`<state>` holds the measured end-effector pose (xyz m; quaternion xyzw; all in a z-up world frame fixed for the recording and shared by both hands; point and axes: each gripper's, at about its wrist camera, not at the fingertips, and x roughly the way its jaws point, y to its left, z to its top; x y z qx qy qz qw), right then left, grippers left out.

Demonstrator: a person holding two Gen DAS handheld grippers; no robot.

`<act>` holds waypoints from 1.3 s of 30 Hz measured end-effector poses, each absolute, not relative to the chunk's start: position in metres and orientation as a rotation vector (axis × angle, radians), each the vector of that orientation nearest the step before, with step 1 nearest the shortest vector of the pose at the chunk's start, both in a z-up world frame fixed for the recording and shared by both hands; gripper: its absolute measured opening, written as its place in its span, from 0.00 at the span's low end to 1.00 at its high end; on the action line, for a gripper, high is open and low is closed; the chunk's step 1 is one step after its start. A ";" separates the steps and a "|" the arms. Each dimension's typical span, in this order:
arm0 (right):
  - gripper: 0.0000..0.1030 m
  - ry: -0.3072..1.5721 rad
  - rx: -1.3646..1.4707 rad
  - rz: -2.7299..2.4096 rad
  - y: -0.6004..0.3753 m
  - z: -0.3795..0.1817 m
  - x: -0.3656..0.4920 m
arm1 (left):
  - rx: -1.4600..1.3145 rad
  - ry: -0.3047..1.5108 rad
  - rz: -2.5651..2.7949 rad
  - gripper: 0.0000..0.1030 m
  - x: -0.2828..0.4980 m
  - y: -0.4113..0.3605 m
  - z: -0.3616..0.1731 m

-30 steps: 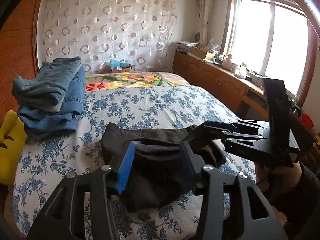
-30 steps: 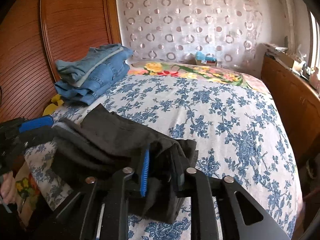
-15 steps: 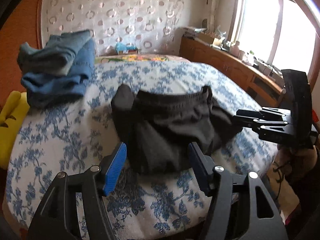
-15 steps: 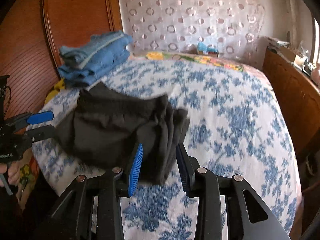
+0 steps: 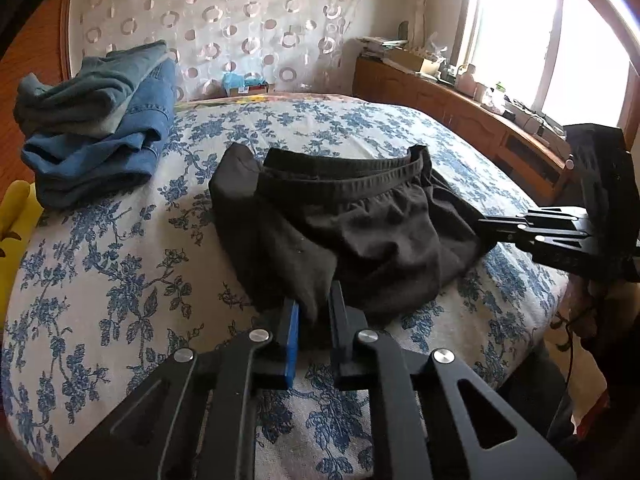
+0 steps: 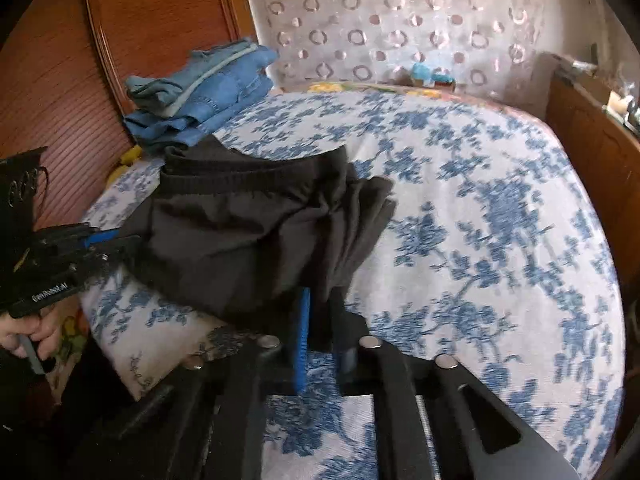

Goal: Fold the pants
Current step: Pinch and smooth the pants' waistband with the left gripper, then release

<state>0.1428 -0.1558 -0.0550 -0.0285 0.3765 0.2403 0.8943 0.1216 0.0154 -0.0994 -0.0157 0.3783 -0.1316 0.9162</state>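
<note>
Black pants [image 5: 360, 232] lie bunched in a folded heap on the blue-flowered bed sheet [image 5: 120, 280], waistband on the far side. My left gripper [image 5: 314, 300] is at the heap's near left edge, jaws closing, and a fold of black fabric is pinched between its pads. In the right wrist view the pants [image 6: 240, 232] hang over the bed's near edge. My right gripper [image 6: 320, 296] has its jaws closing tight on the near right corner. Each gripper also shows in the other's view: the right gripper [image 5: 482, 224] and the left gripper [image 6: 120, 240].
A stack of folded blue jeans [image 5: 96, 120] sits at the bed's far left, by the wooden headboard [image 6: 60, 60]. A yellow object [image 5: 12, 240] lies at the left edge. A wooden cabinet [image 5: 460, 108] runs along the right under the window. A hand [image 6: 24, 332] holds the left gripper.
Both grippers opened and sank toward the bed while the pants settled onto the sheet. Both have since closed on the pants' near edge.
</note>
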 end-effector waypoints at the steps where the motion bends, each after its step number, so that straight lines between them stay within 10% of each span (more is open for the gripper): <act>1: 0.05 0.779 -0.055 0.499 -0.158 -0.054 0.142 | -0.041 0.774 -0.277 0.12 0.119 0.016 -0.097; 11: 0.04 0.744 -0.045 0.520 -0.187 -0.042 0.096 | -0.052 0.768 -0.324 0.13 0.075 0.006 -0.083; 17: 0.13 0.706 -0.117 0.488 -0.184 -0.034 0.082 | -0.090 0.735 -0.316 0.47 0.080 0.015 -0.077; 28: 0.31 0.682 -0.110 0.470 -0.163 -0.043 0.127 | -0.054 0.739 -0.324 0.47 0.127 0.014 -0.082; 30: 0.31 0.704 -0.102 0.444 -0.164 -0.049 0.140 | -0.047 0.740 -0.333 0.46 0.131 0.012 -0.086; 34: 0.31 0.724 -0.119 0.429 -0.162 -0.061 0.152 | -0.031 0.722 -0.337 0.14 0.138 0.009 -0.083; 39: 0.31 0.706 -0.072 0.414 -0.169 -0.066 0.155 | 0.008 0.659 -0.358 0.11 0.143 0.000 -0.054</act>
